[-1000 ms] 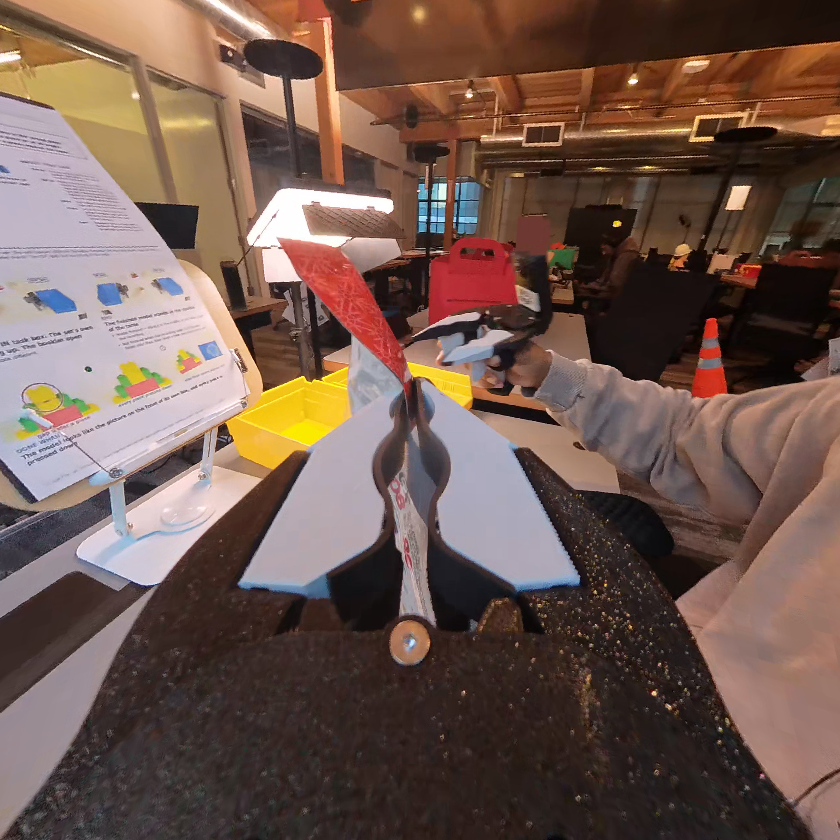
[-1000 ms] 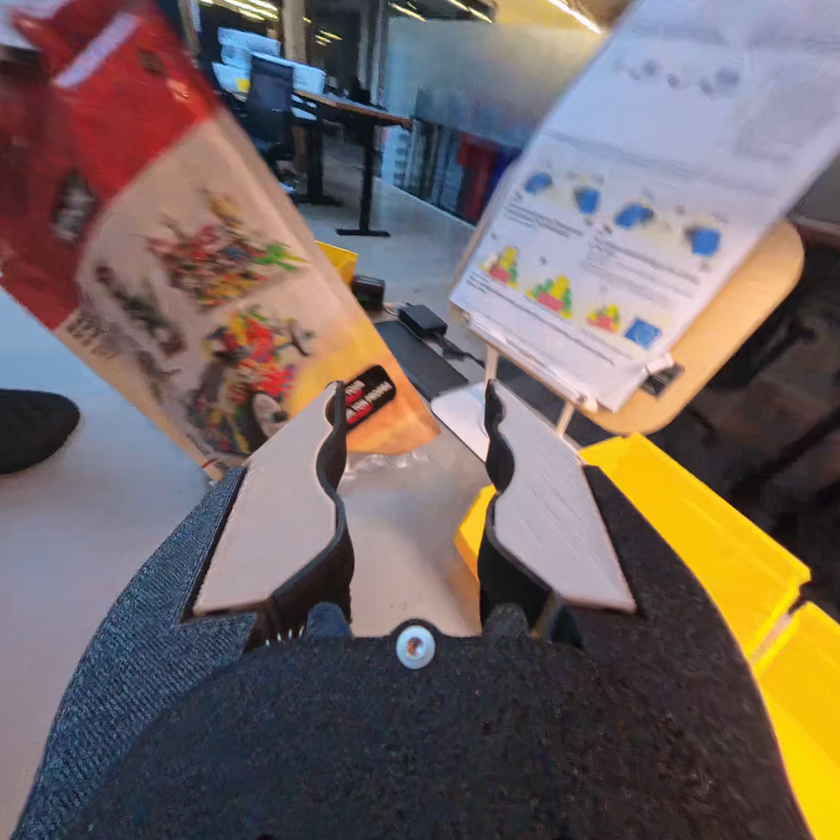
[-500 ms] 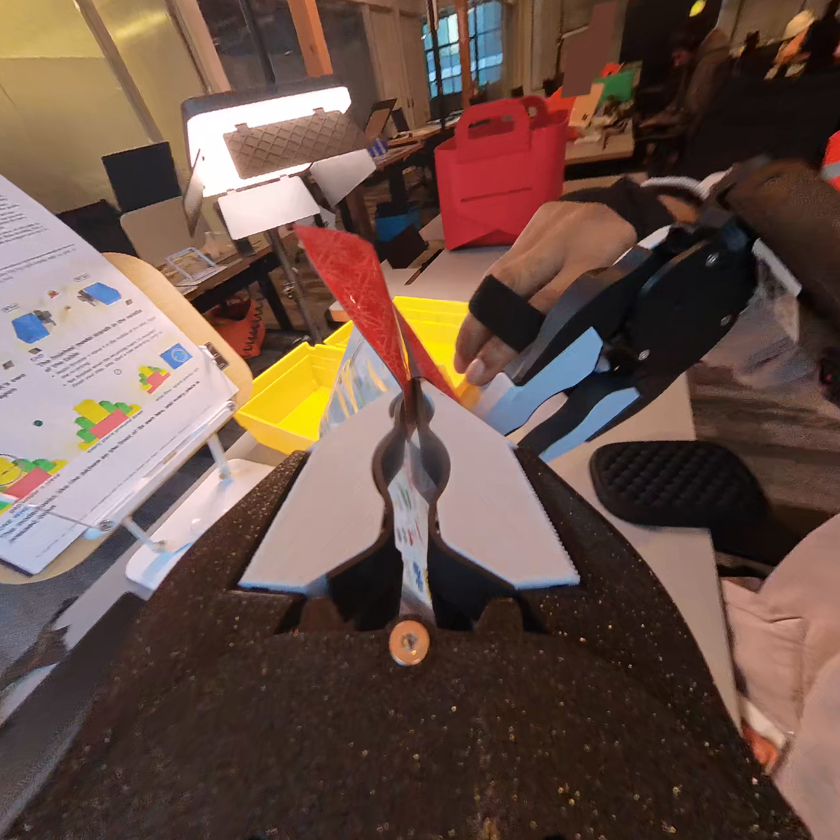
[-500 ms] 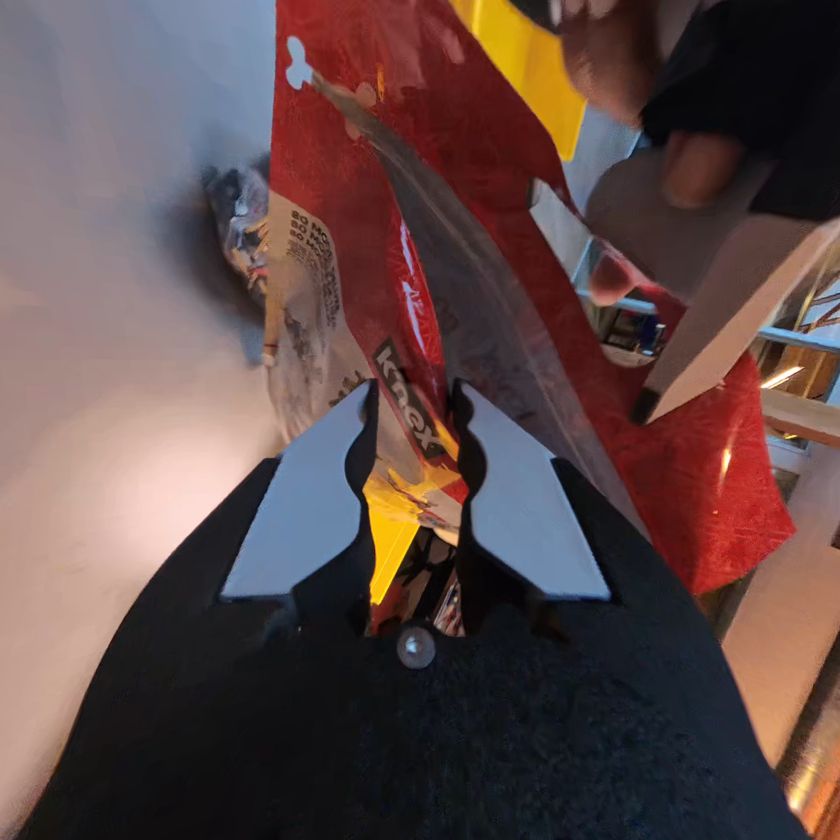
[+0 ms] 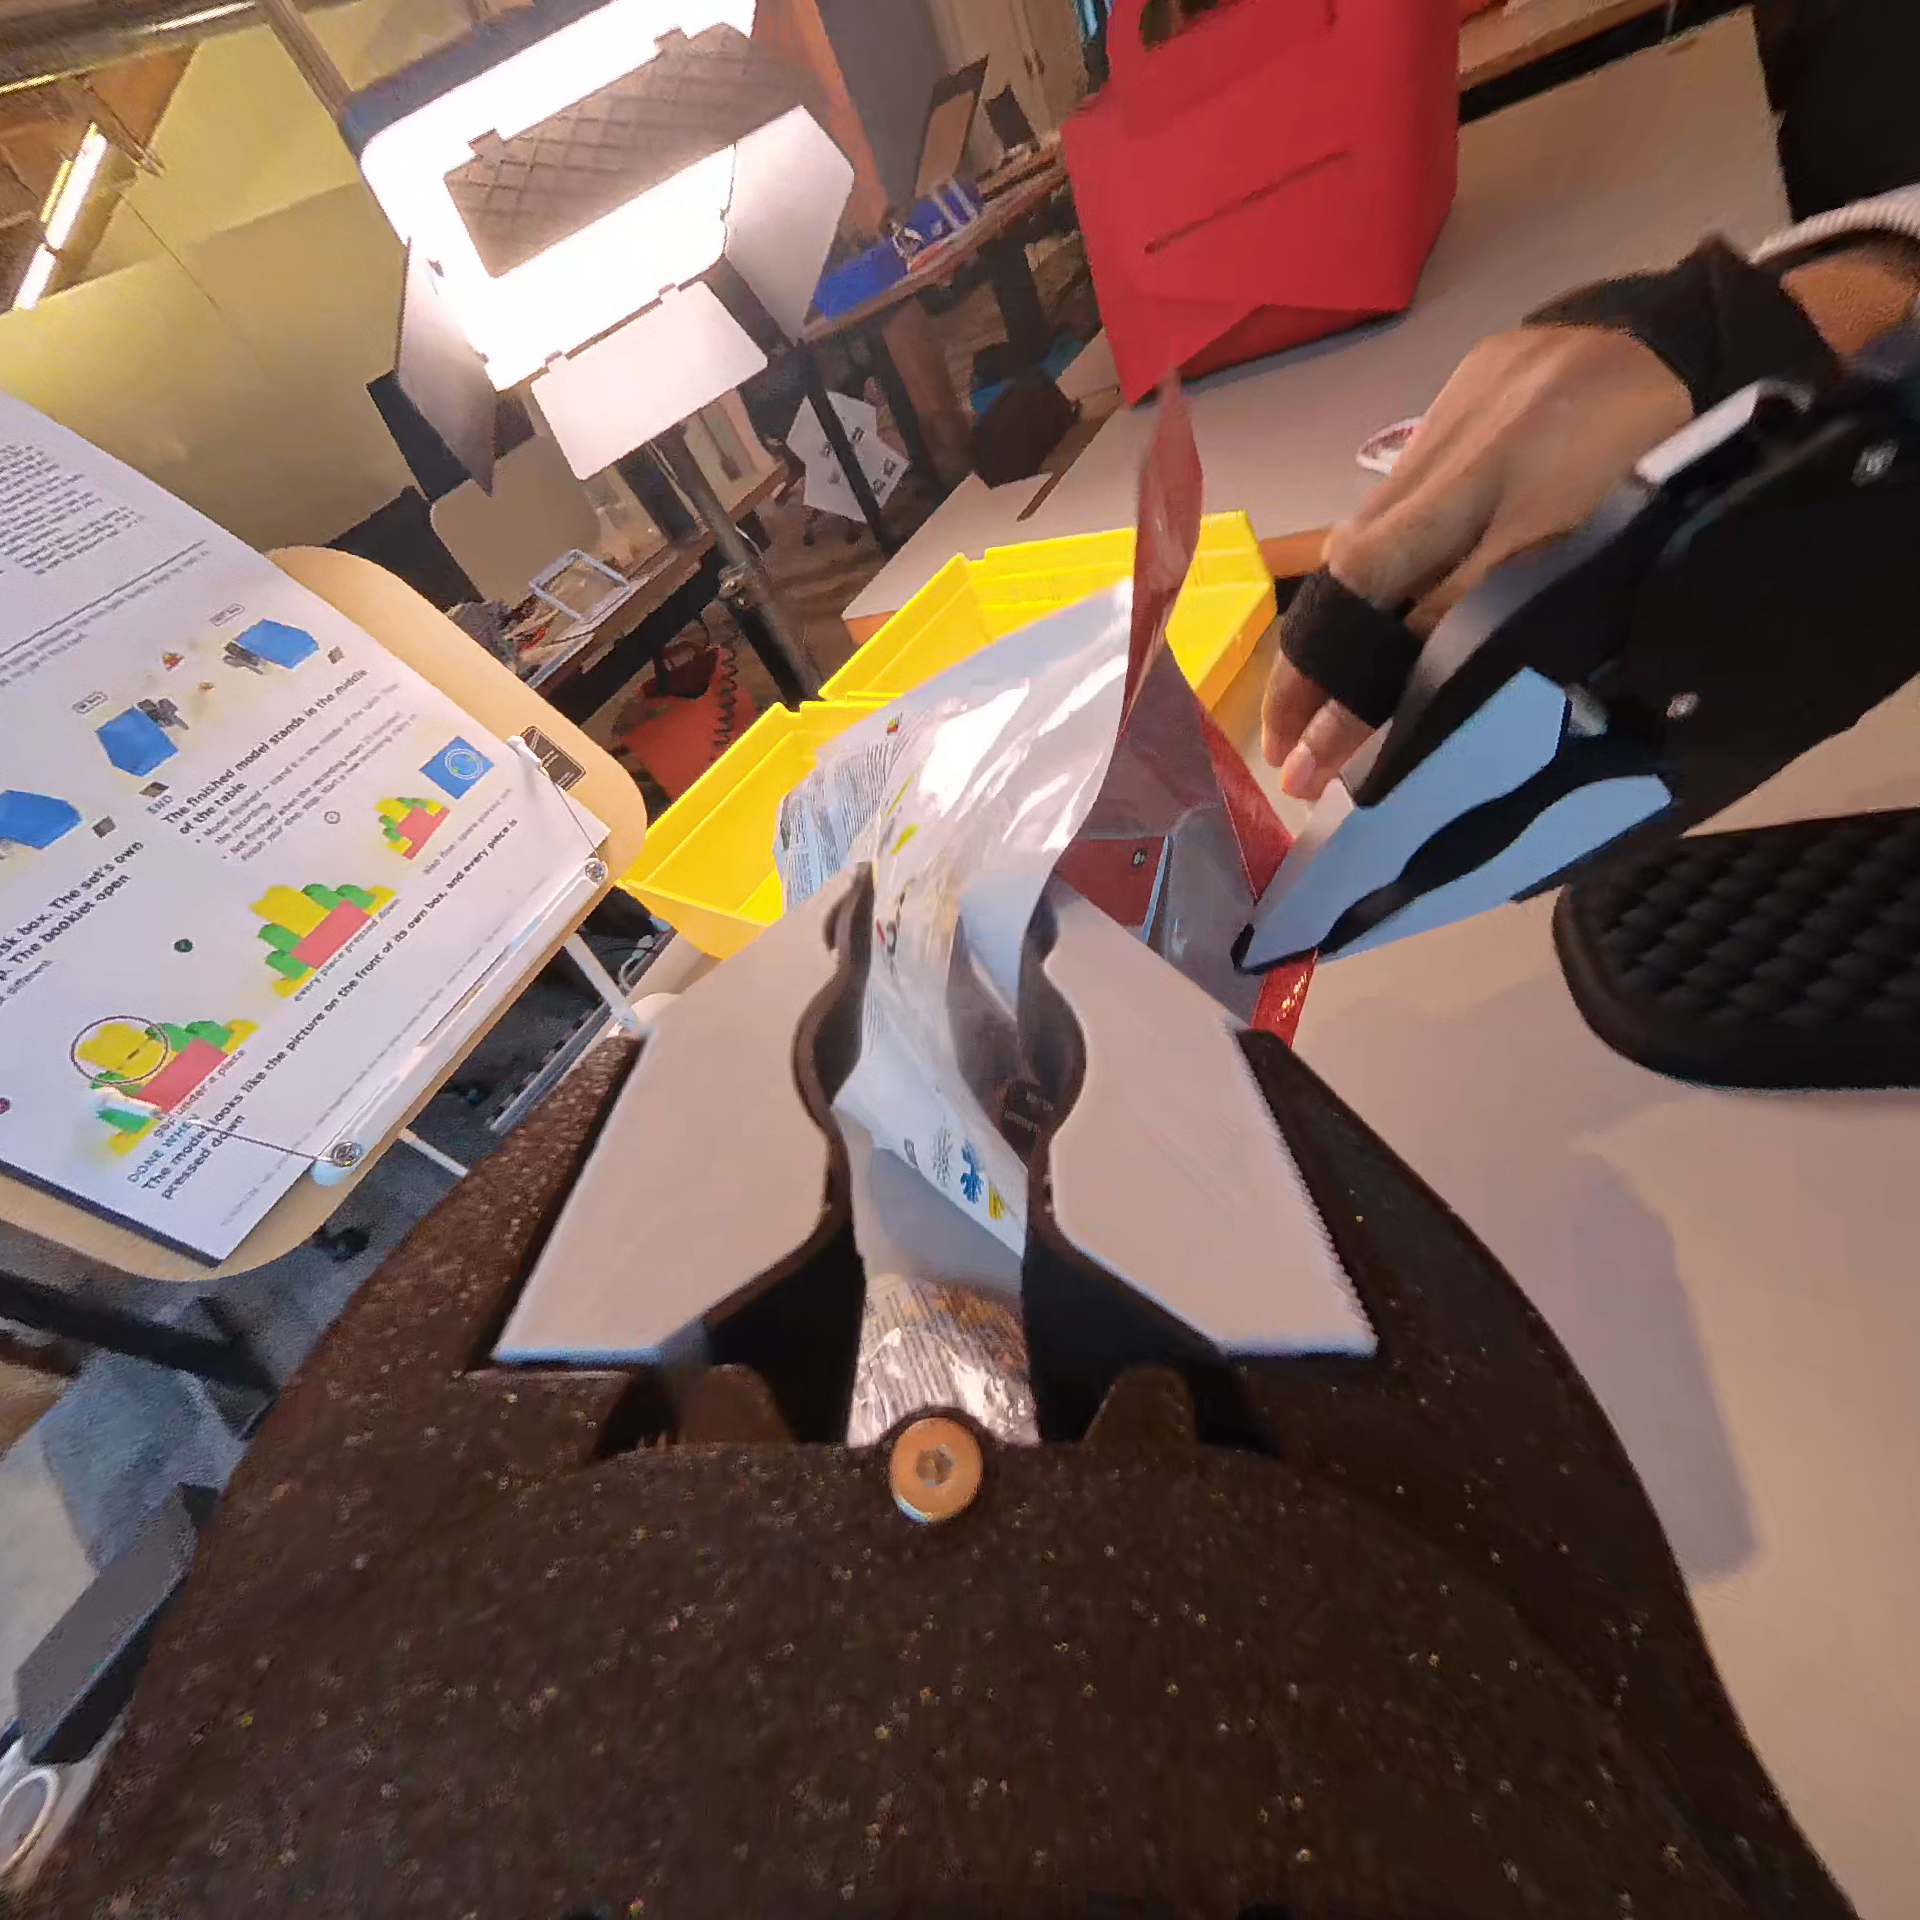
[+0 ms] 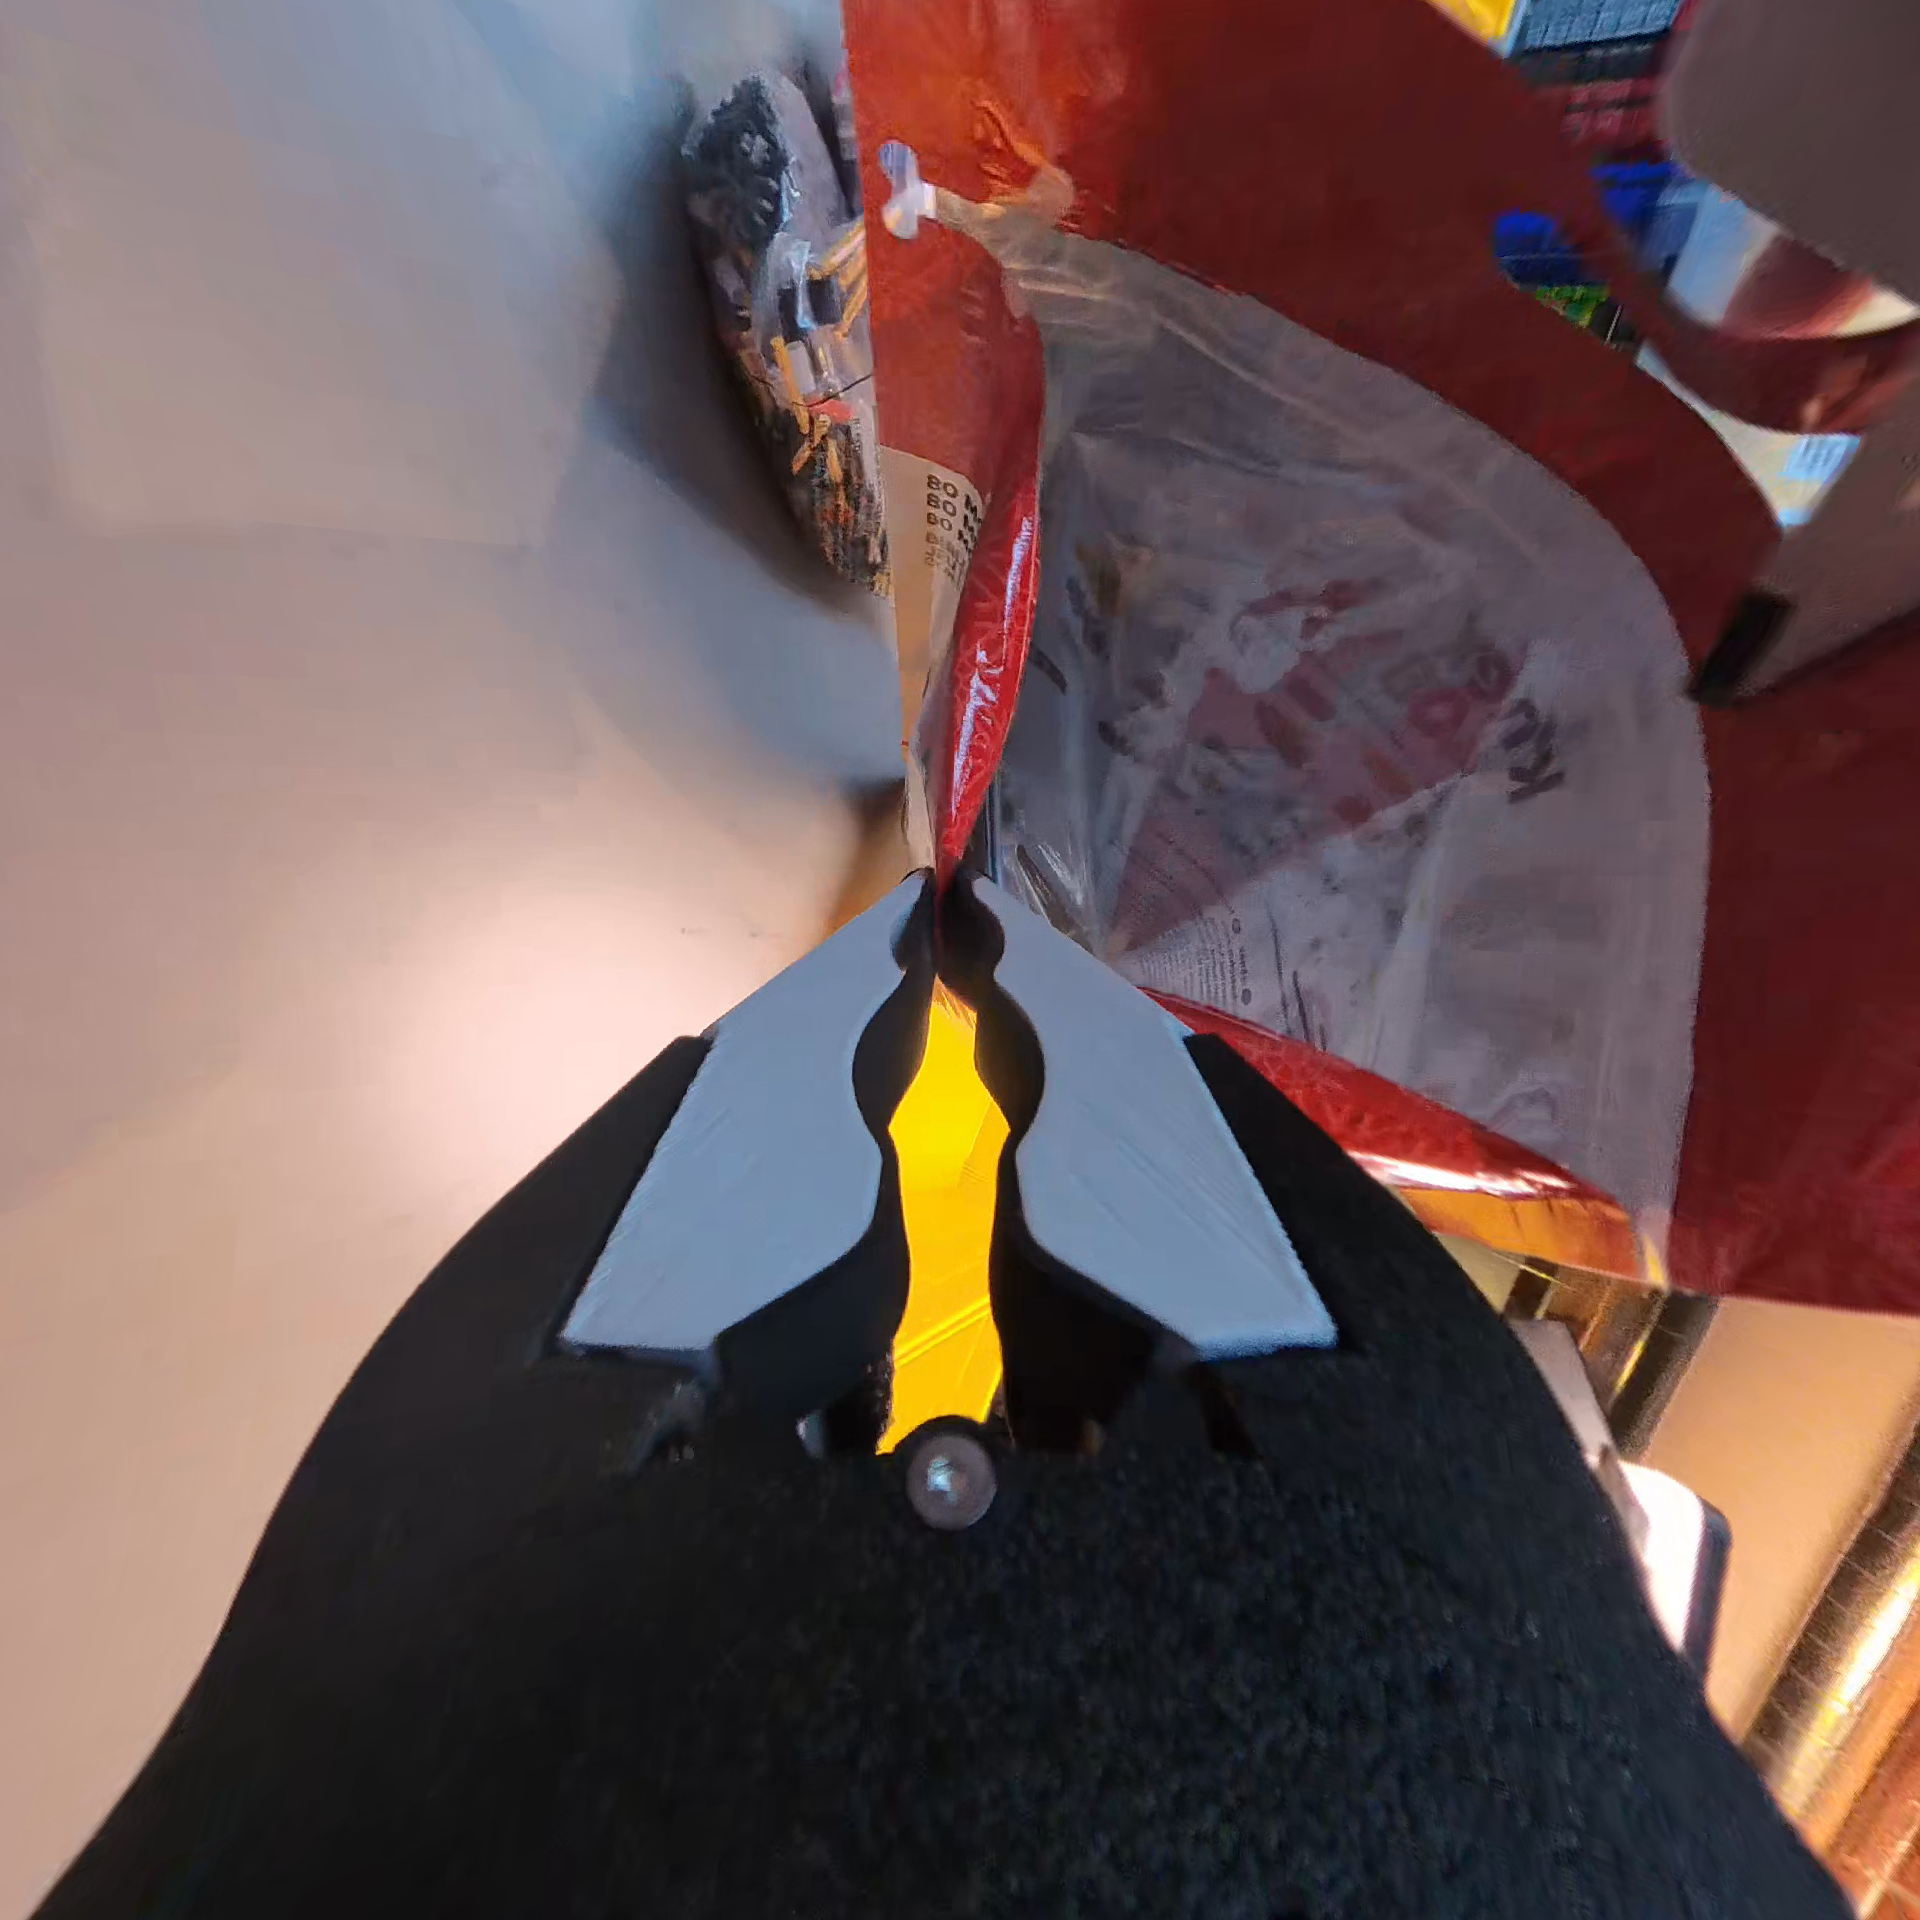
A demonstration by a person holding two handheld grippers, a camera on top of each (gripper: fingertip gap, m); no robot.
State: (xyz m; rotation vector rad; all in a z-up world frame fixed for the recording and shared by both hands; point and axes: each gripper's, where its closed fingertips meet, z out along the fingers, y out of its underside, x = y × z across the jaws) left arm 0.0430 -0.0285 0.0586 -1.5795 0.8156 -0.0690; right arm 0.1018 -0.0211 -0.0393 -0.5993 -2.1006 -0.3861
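the left gripper (image 5: 940,935) has its jaws spread a little, with the printed clear side of a plastic bag (image 5: 966,831) running loosely between them; whether the pads actually bear on the film cannot be told. the bag is red on its outer face, silvery and see-through inside, and carries small print and coloured pictures that go unread here. its mouth gapes open above the pale table (image 5: 1507,1247).

just beyond, the right gripper (image 5: 1262,951) comes in from the right, held by a hand (image 5: 1475,520) in a black finger strap, its tips pressed together on the bag's red edge. in the right wrist view that gripper (image 6: 943,883) pinches the red film (image 6: 982,665) at the very tips, with yellow showing low in the gap behind them. the open bag (image 6: 1351,727) billows to the right.

a black textured pad (image 5: 1766,935) lies on the table to the right. farther off stand yellow bins (image 5: 727,831), an instruction sheet (image 5: 208,831) on a wooden stand, a lit lamp panel (image 5: 582,229) and a red tote (image 5: 1268,177).
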